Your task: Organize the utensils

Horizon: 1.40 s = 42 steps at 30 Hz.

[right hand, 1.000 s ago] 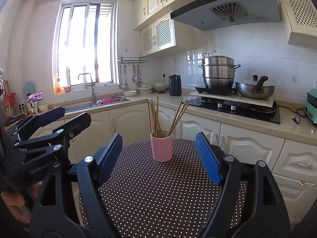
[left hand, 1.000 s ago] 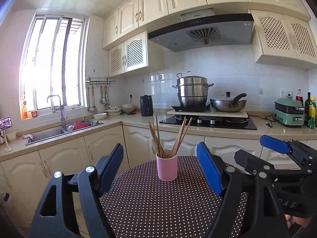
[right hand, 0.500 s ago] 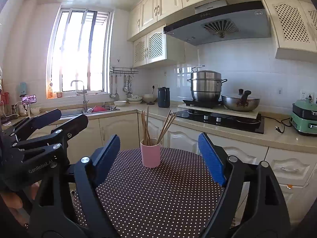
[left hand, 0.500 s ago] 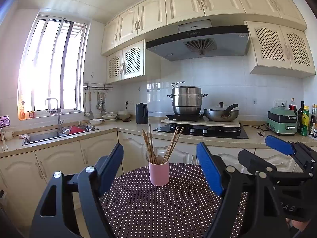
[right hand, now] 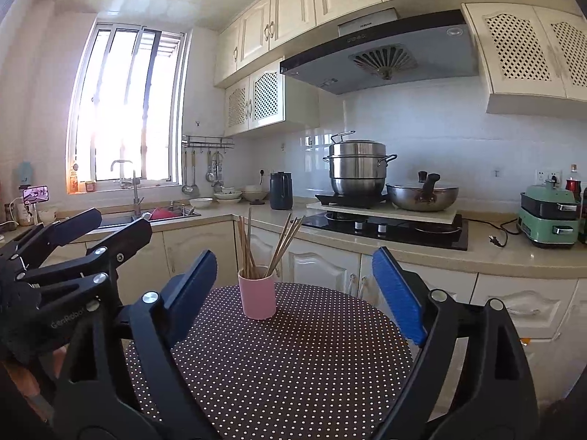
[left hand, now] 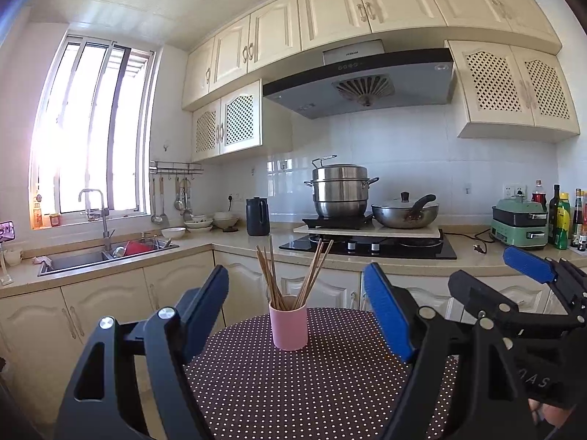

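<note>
A pink cup (left hand: 288, 327) stands upright near the far edge of a round table with a dark polka-dot cloth (left hand: 293, 385). Several wooden chopsticks (left hand: 293, 275) stand fanned out in the cup. My left gripper (left hand: 297, 319) is open and empty, held above the table short of the cup. My right gripper (right hand: 293, 293) is open and empty too, beside the left one. The cup (right hand: 257, 296) and chopsticks (right hand: 268, 245) also show in the right wrist view, framed between the open fingers. Each view shows the other gripper at its side.
Behind the table runs an L-shaped kitchen counter (left hand: 403, 260) with a sink (left hand: 91, 256), a black kettle (left hand: 257, 216), a steel steamer pot (left hand: 339, 192), a wok (left hand: 405, 214) on the hob and a green appliance (left hand: 519, 225). Cabinets line the wall below.
Both grippers have tilted up and drawn back a little, so the cup sits lower in both views. Both stay open and empty. The cup and chopsticks have not moved.
</note>
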Available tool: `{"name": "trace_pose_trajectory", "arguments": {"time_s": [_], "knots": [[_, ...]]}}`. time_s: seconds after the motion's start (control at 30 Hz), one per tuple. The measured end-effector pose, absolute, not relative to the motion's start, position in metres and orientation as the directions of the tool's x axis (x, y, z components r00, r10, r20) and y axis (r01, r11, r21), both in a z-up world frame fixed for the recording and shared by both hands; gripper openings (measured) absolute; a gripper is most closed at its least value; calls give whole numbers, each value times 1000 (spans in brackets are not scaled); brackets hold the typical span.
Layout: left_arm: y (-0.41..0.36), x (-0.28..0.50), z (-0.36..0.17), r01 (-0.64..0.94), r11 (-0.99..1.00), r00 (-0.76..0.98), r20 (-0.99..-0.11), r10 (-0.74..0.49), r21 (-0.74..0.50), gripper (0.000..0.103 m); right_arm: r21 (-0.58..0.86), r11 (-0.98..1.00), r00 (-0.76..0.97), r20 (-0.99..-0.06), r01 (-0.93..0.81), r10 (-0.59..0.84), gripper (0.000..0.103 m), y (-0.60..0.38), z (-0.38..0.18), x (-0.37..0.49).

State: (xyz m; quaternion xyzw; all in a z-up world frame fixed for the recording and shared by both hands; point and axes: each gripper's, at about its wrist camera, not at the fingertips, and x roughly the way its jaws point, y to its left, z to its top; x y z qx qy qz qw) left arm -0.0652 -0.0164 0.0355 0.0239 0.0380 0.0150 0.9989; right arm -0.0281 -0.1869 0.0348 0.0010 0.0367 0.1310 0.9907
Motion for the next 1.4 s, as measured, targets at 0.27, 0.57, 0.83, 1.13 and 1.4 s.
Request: {"name": "trace_pose_trajectory", "arguments": {"time_s": [0.27,0.57,0.83,1.13,1.4], "knots": [[-18,-66,31,-39,998,997,-68,42,54,75,16,966,963,-76,-259,259,86,-187,31,-27],[-16,-65,29,-48,997,997,-62,52,57,75,19,965,962,-79,-260,261,86,-187,30,-24],[-19,-65,28,-47,997,997,-65,51,56,75,21,966,962,-83,-259,260,86,-188,29,-23],[-22,-66,27,-49,997,997,-61,53,62,75,25,966,963,-82,-257,259,86,-189,29,-24],[-24,-65,26,-45,997,997,-64,50,64,75,27,968,964,-85,-251,253,86,-190,28,-25]]}}
